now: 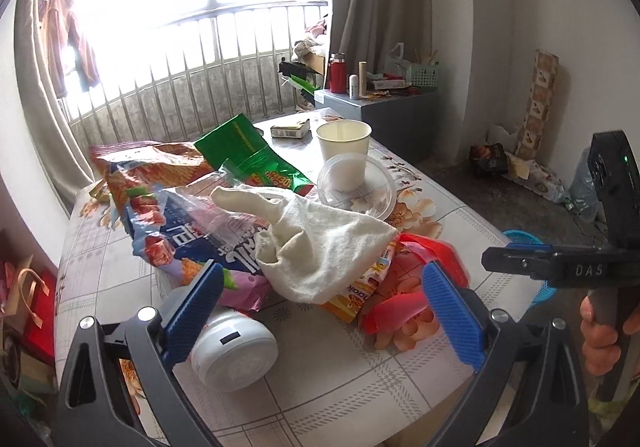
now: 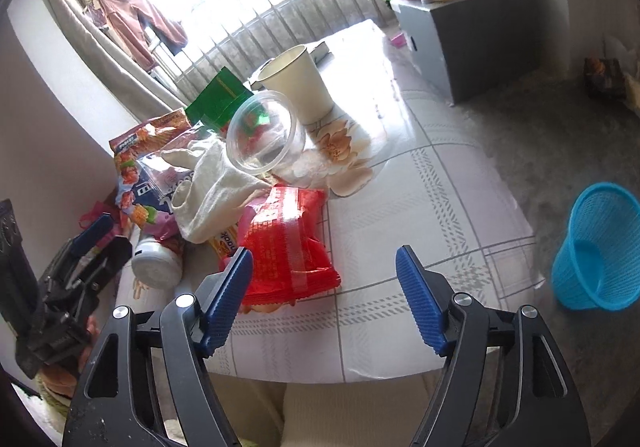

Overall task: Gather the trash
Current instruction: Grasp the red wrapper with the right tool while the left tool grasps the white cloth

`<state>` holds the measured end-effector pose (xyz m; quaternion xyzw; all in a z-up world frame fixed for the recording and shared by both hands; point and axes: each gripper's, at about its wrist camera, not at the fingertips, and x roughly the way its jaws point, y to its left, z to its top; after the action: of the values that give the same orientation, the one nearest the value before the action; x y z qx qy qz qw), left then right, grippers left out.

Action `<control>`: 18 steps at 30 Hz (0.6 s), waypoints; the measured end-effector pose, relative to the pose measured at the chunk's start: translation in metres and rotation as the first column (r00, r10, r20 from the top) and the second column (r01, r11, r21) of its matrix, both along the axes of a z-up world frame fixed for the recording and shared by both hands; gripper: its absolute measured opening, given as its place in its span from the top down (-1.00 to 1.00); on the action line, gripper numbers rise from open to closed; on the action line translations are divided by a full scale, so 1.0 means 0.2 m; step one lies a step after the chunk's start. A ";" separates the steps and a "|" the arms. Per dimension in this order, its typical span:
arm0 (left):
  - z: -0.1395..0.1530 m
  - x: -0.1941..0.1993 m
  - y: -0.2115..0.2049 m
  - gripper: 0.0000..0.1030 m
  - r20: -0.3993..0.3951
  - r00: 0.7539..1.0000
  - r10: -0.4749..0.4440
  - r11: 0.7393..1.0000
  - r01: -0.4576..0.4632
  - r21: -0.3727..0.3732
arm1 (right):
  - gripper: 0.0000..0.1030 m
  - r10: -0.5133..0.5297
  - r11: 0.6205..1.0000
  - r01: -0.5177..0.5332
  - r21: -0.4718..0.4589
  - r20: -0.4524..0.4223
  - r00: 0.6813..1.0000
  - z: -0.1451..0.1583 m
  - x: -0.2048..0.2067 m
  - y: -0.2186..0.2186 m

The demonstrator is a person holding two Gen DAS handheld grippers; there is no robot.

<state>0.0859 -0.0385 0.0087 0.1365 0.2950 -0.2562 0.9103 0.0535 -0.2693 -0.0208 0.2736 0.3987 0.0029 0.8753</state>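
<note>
Currently both grippers spread, nothing between jaws: left gripper point(image 1: 320, 311) at the near edge of the trash pile, right gripper point(image 2: 324, 301) just right of one red packet point(image 2: 290, 247). On the counter point(image 2: 420, 207): one paper cup point(image 2: 298, 87), one clear tub point(image 2: 262, 133), one white cloth point(image 1: 320, 239), one white jar point(image 1: 234, 347), several snack wrappers. One blue basket point(image 2: 596, 247) on the floor, right.

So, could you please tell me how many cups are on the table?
2: a paper cup standing upright toward the far end, and a clear plastic cup lying on its side just before it. Wrappers could hide more.
</note>
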 end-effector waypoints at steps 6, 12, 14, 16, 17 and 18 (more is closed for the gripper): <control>-0.14 0.04 -0.17 -0.40 0.067 0.994 -0.085 0.970 0.067 0.233 | -0.38 0.123 0.969 -0.114 0.219 -0.027 0.992 -0.06 0.15 -0.08; -0.23 0.11 -0.23 -0.06 0.039 0.995 -0.095 0.943 0.077 0.323 | -0.42 0.263 0.950 -0.243 0.194 -0.081 0.961 -0.07 0.31 -0.05; -0.24 0.13 -0.24 -0.04 0.021 0.996 -0.089 0.943 0.077 0.325 | -0.39 0.285 0.949 -0.264 0.171 -0.117 0.951 -0.09 0.35 -0.04; -0.26 0.14 -0.25 -0.04 0.012 0.996 -0.088 0.937 0.078 0.340 | -0.20 0.305 0.946 -0.283 0.156 -0.137 0.943 -0.12 0.38 -0.01; -0.27 0.14 -0.26 -0.04 0.010 0.996 -0.089 0.933 0.080 0.351 | -0.14 0.307 0.946 -0.285 0.153 -0.145 0.940 -0.13 0.39 0.00; -0.28 0.14 -0.26 -0.04 0.006 0.996 -0.088 0.928 0.079 0.365 | 0.01 0.306 0.946 -0.283 0.155 -0.152 0.940 -0.14 0.39 0.00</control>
<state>0.1142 -0.0914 -0.0471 0.3183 0.3210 -0.2340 0.8607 0.1317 -0.2701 -0.0489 0.2666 0.5093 0.1363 0.8068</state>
